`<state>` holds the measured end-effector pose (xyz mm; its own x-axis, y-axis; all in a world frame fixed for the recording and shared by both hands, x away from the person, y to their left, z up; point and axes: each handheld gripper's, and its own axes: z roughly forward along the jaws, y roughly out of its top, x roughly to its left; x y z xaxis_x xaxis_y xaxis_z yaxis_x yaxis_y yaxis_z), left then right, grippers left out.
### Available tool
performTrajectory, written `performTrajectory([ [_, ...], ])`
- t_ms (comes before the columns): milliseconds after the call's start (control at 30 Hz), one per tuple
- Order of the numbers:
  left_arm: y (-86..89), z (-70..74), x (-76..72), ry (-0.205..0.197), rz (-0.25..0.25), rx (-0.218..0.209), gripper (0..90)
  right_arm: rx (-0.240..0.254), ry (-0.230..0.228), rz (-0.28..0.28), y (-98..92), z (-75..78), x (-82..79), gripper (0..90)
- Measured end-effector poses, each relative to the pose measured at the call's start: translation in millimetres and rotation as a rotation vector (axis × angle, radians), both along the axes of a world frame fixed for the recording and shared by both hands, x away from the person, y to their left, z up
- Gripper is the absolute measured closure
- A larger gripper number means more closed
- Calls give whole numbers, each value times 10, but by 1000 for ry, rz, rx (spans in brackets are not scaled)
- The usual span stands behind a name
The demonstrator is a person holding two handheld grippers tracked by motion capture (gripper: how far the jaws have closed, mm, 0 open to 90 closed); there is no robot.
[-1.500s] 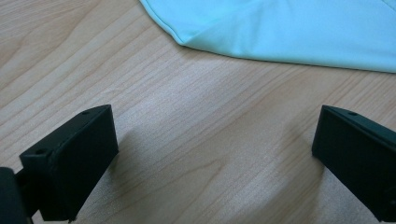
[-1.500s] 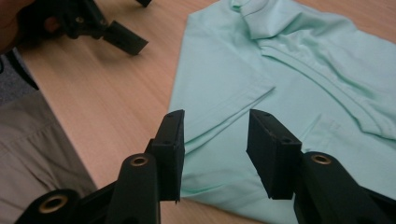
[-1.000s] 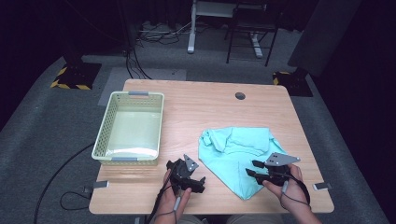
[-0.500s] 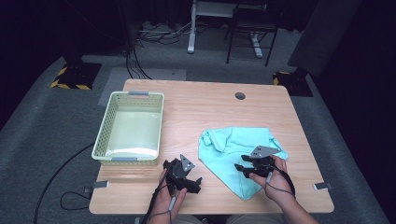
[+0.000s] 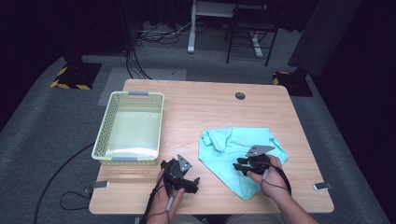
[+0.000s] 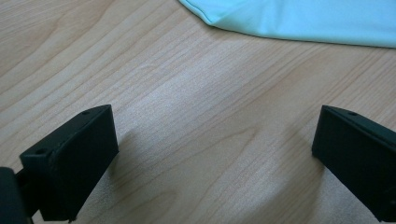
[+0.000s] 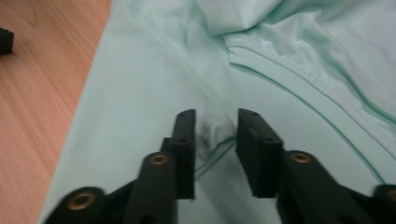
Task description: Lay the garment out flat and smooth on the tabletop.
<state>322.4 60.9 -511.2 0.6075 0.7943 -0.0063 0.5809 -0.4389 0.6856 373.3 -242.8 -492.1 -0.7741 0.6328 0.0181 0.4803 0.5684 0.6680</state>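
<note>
A crumpled teal cloth [image 5: 233, 140] lies on the right half of the wooden table [image 5: 210, 107]. My right gripper [image 5: 240, 165] rests on its near part, held by a hand. In the right gripper view its jaws have just been closing, and the right gripper [image 7: 215, 126] now pinches a small raised fold of the cloth [image 7: 140, 70] between its pads. My left gripper [image 5: 191, 184] sits near the front edge, left of the cloth. In its own view the left gripper [image 6: 212, 154] stands wide open over bare wood, with the cloth's edge [image 6: 303, 18] farther ahead.
A pale green plastic basket [image 5: 105, 126] stands on the left of the table, with nothing visible inside. A round cable hole [image 5: 240, 95] is near the back edge. Chairs and a desk leg stand on the floor beyond the table.
My right gripper has moved left and a little down onto the cloth, and its jaws have narrowed around a fold. The left gripper has stayed put.
</note>
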Motion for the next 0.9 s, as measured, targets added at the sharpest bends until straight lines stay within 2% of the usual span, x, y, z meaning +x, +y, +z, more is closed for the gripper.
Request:
performTrajectory([
  [33,0,0,0,0,0,0,1,-8,-1,8,6,10,-11,802],
  [133,0,-2,-2,0,2,-3,1,-14,-4,33,31,59,-49,860],
  [467,0,-2,-4,1,5,-3,1,20,-69,64,70,354,-184,900],
  [667,1,-2,-6,1,6,-3,1,27,-91,75,97,440,-236,900],
  [800,1,-2,-6,1,6,-3,1,33,-98,55,82,434,-201,900],
  [833,1,-2,-5,1,6,-3,1,36,-102,45,77,416,-180,861],
  [900,1,-2,-5,1,6,-3,2,47,-98,7,80,344,-114,634],
])
